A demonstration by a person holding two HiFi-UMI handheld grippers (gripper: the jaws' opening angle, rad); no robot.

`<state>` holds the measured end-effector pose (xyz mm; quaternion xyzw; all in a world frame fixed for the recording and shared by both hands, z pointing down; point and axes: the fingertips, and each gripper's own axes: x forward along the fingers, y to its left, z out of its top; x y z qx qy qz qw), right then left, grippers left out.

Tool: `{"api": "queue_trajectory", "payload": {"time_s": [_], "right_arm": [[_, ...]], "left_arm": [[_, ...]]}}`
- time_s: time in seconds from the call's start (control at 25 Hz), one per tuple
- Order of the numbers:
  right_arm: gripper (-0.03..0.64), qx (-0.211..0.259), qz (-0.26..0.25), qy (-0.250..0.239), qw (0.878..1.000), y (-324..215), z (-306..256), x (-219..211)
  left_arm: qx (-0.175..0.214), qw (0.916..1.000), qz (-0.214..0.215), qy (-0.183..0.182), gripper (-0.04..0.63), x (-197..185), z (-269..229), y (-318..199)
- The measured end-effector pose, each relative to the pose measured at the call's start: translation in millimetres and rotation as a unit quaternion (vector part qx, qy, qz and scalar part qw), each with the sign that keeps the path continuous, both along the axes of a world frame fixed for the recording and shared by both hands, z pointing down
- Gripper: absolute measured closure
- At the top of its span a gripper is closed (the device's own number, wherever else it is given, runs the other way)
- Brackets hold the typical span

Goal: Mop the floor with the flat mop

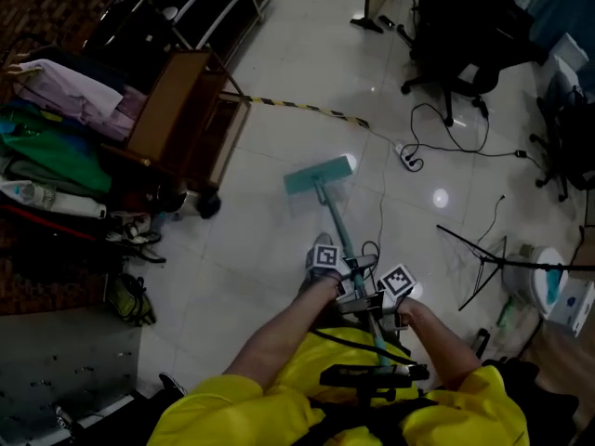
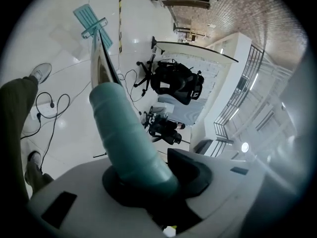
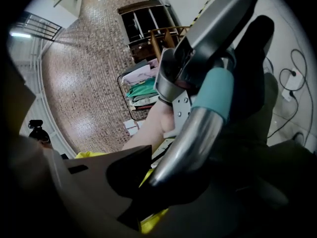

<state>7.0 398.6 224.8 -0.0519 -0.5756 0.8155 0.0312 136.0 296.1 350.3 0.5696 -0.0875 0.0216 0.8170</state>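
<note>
The flat mop's teal head [image 1: 319,175] rests on the pale tiled floor, and its metal handle [image 1: 351,249] runs back to my hands. In the left gripper view the mop head [image 2: 89,18] shows far down the handle. My left gripper [image 1: 337,269] is shut on the handle's teal grip [image 2: 126,143], which fills the space between its jaws [image 2: 148,182]. Just behind it on the handle is my right gripper [image 1: 389,294]. The bare metal tube [image 3: 190,143] lies between the right gripper's jaws [image 3: 183,177], with a gap showing beside the left pad [image 3: 126,175], so this gripper is open.
A wooden cart [image 1: 186,119] and a pile of clothes [image 1: 56,128] stand at the left. Striped tape [image 1: 297,108] crosses the floor. A power strip with cables [image 1: 409,161], an office chair [image 1: 456,35] and a black stand [image 1: 483,258] are to the right. My shoe [image 1: 321,252] is beside the handle.
</note>
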Motion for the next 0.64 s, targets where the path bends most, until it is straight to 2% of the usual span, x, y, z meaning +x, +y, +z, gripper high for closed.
{"api": "queue_trajectory", "payload": {"time_s": [0.12,0.28,0.48,0.64], "right_arm": [[0.517,0.024,-0.003,-0.010,1.000,12.9,-19.4,9.2],[0.517,0.049,-0.012,-0.010,0.999,16.5,-43.0,21.9],[0.515,0.058,-0.017,-0.012,0.998,30.1,-54.7,27.7],[0.511,0.039,-0.014,-0.024,0.999,49.5,-61.5,19.6]], "left_arm": [[0.023,0.9997,0.006,-0.005,0.462,9.0,-21.2,8.0],[0.048,0.9988,-0.007,-0.008,0.460,19.9,-48.8,2.5],[0.047,0.9988,-0.009,-0.010,0.460,23.1,-61.6,16.8],[0.026,0.9994,-0.016,-0.017,0.458,11.8,-61.1,41.1]]}}
